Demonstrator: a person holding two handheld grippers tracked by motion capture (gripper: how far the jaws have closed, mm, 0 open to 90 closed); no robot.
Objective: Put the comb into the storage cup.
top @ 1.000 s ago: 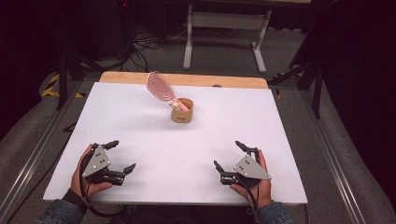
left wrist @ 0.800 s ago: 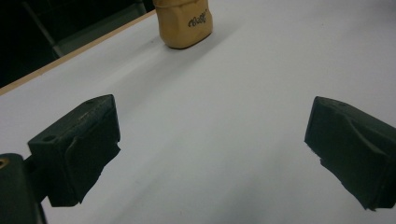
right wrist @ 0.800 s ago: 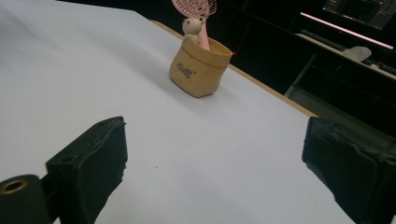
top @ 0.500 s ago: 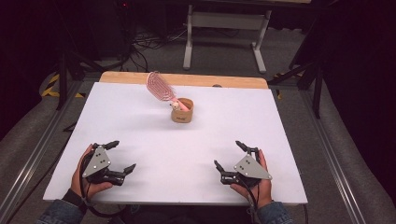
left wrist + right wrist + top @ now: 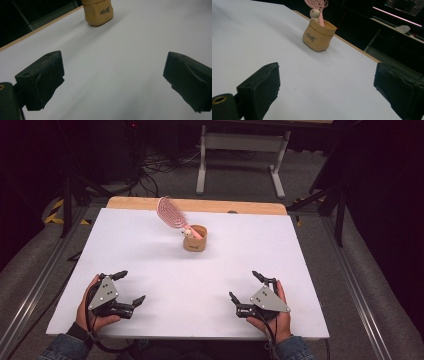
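— Hairbrush [image 5: 171, 214] placement, how is it described?

— The pink brush is seen just above the centre of the high view, standing handle-down in a small tan pouch [image 5: 195, 239]. Its bristled head is tilted toward the upper left, out over the pouch's rim. A small pale figure [image 5: 314, 13] is seen at the pouch's mouth, just beside the handle.

— And the pouch itself?

— It is set upright on the white table [image 5: 150, 255], toward the far edge. In the right gripper view it is found in the upper middle of the frame; in the left gripper view only its lower part [image 5: 98, 12] is caught at the top edge.

— How are the tools held?

— The left gripper [image 5: 128, 287] is held at the lower left of the high view, its jaws spread wide with nothing between them. The right gripper [image 5: 246, 285] is held at the lower right, likewise spread and empty. Bare tabletop is seen between each pair of jaws.

— Is contact made with the pouch?

— None is seen; both grippers are kept well apart from it, near the lower edge of the table.
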